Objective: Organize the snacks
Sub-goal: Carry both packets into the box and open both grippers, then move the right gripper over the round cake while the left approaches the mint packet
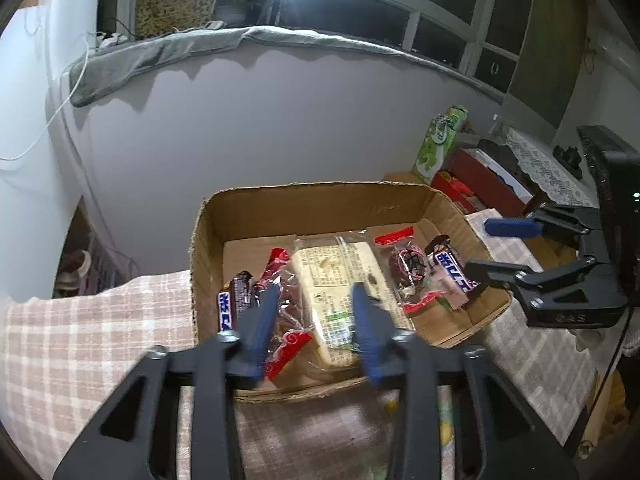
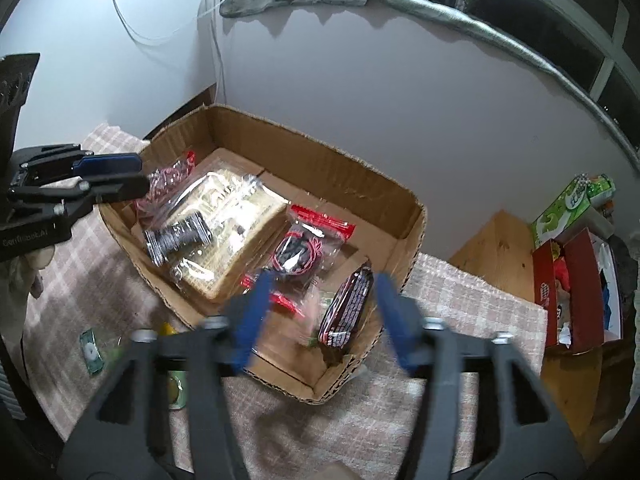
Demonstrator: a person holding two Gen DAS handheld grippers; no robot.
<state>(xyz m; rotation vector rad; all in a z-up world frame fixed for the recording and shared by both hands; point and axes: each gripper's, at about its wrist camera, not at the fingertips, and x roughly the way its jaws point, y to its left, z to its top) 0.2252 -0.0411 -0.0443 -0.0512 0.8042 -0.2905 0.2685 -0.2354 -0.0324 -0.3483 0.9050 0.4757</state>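
Snacks lie flat in the shallow cardboard box [image 1: 320, 204] on the checked cloth: a cracker pack [image 1: 332, 292] in crinkly clear film, glossy chocolate bars [image 2: 348, 304], red-trimmed pouches. Both the left gripper [image 1: 316, 320] and right gripper [image 2: 324, 312] hang spread and empty above them (film looks slippery), so a closing pinch could skid off or drag a neighbouring wrapper along.

Box [image 1: 320, 204] top open, walls round.
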